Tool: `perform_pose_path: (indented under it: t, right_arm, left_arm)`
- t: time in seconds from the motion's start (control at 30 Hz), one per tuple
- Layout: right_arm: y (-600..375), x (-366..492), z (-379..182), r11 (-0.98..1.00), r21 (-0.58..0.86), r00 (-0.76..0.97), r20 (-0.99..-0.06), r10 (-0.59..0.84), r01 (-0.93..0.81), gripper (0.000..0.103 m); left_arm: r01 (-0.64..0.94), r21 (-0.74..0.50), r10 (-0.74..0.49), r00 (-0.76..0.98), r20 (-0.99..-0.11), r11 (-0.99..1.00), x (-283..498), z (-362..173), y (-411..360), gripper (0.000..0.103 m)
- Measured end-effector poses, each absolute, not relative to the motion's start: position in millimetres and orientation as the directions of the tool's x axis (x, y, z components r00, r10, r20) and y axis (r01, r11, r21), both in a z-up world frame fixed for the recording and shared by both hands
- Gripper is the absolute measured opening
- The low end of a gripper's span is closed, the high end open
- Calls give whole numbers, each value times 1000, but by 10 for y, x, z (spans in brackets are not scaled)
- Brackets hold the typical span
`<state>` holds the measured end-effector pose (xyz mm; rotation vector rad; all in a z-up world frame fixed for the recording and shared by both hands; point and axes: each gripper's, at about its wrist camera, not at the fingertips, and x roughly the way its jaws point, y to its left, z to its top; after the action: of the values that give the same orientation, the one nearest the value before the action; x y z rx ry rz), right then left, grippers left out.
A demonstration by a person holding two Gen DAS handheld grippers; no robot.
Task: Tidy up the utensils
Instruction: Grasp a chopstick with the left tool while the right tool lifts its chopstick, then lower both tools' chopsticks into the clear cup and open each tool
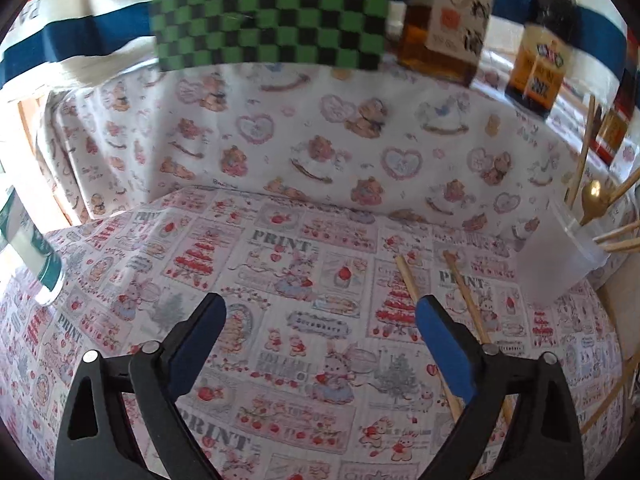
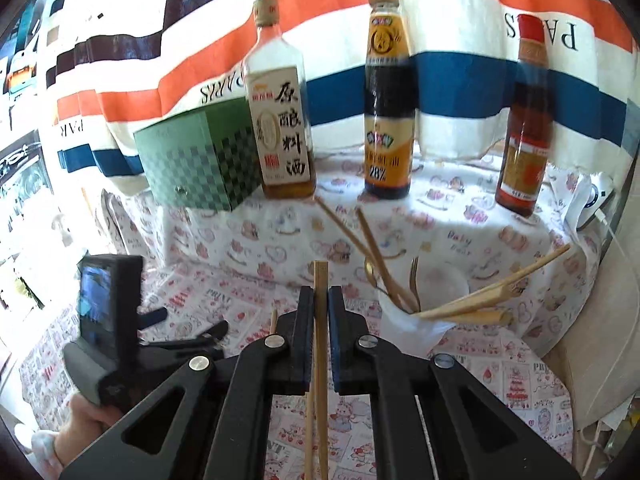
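My right gripper (image 2: pixel 321 300) is shut on a pair of wooden chopsticks (image 2: pixel 321 274), held upright above the table; their top pokes out over the pads. To its right stands a translucent cup (image 2: pixel 400 332) with several chopsticks, a gold fork (image 2: pixel 414 280) and a gold spoon in it. My left gripper (image 1: pixel 320 310) is open over the printed cloth with nothing between its pads. Two loose chopsticks (image 1: pixel 464 292) lie on the cloth by its right finger. The cup (image 1: pixel 560 256) stands further right. The left gripper (image 2: pixel 188 322) also shows low at the left, held by a hand.
On a raised ledge at the back stand three sauce bottles (image 2: pixel 280 120) (image 2: pixel 390 120) (image 2: pixel 524 140) and a green checkered box (image 2: pixel 196 156). A striped cloth hangs behind them. A white plug with a cable (image 2: pixel 596 200) sits at the far right. A can (image 1: pixel 32 248) stands at the left.
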<state>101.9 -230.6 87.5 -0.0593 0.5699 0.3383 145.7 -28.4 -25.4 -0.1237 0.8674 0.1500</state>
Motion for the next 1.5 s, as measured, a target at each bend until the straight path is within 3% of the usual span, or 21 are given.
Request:
perform_pose_path:
  t: [0.17,0.23,0.37,0.5,0.6,0.77,0.93,1.27,1.5]
  right_arm:
    - [-2580,890,1217,963,24,864,-437,252,-268,8]
    - [-2638,880,1261,966,16,874,-424,239,-257,8]
    - [-2826,947,1329,972,36,877,-423,227,-234,8]
    - [-2985,972,1377,971,86,875,-420,239,-224,8]
    - [-3049,949,1417,973,86,883,-410,231,-215,8]
    - [-3145,939,1460,974,97,889,-399,225,-203,8]
    - [-3197,937,1476,972,118,886,-402,232,-201,8]
    - [-3185,839,1534,970,113,892,-381,243,-215,8]
    - [-3313,734,1638,965,135,905,-340,256,-223,8]
  left_arm:
    - [-119,-91,-5,578,-816,989,1822,-252,-553,79]
    - [-112,-71,1,543,-840,991,1958,-288,-644,72]
    - [-112,-86,-25,459,-888,990,2210,-458,-728,41]
    - [-164,-158,-76,418,-905,974,2349,-602,-677,24]
    - [-152,-108,-32,432,-901,982,2387,-594,-739,9]
    - [-122,-157,-86,453,-887,980,2348,-483,-812,6]
    - [-67,-133,-72,566,-822,989,2072,66,-924,6]
    - [-16,-74,-28,830,-557,997,1193,1504,-963,6]
    - [14,-34,-29,876,-482,999,1013,1773,-1002,6]
